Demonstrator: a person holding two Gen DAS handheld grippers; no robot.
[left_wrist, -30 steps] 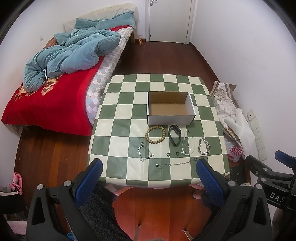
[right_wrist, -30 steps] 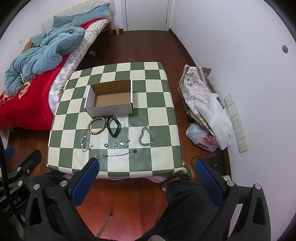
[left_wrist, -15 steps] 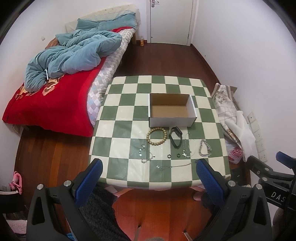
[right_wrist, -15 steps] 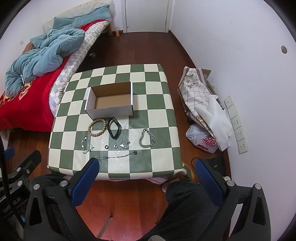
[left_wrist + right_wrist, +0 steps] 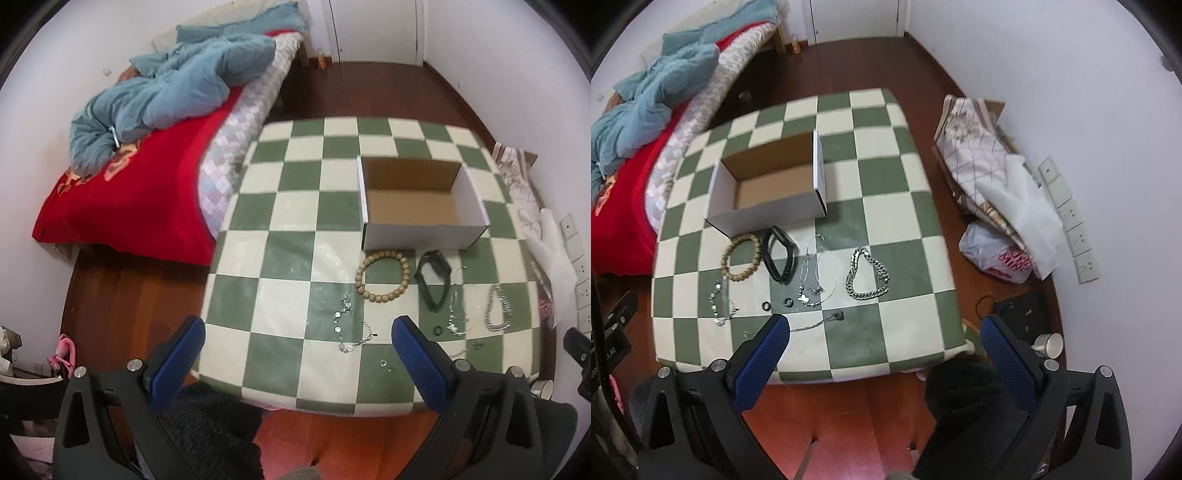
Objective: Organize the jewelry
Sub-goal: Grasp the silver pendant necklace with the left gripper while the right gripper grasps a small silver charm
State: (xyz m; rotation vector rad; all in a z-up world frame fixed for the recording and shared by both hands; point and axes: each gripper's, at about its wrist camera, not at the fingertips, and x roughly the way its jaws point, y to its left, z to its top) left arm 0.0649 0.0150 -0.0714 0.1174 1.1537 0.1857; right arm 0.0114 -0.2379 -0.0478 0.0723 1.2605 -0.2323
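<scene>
An open white cardboard box [image 5: 424,232] [image 5: 768,214], empty, stands on the green-and-cream checkered table [image 5: 288,243] [image 5: 894,221]. In front of it lie a wooden bead bracelet [image 5: 382,275] [image 5: 740,258], a black band [image 5: 432,282] [image 5: 781,258], thin silver chains [image 5: 352,330] [image 5: 816,269], a heavy silver chain [image 5: 498,308] [image 5: 866,275] and small rings [image 5: 777,304]. My left gripper [image 5: 299,354] is open and empty above the table's near edge. My right gripper [image 5: 882,350] is open and empty above the near edge too.
A bed with a red cover and blue duvet [image 5: 166,92] stands left of the table. Bags and folded cloth [image 5: 993,192] lie on the wooden floor to the right by the wall. A cup [image 5: 1049,343] stands on the floor.
Both grippers have come forward and lower toward the table; the box and jewelry now look larger. The left view has shifted left, the right view has tilted. Nothing on the table has moved.
</scene>
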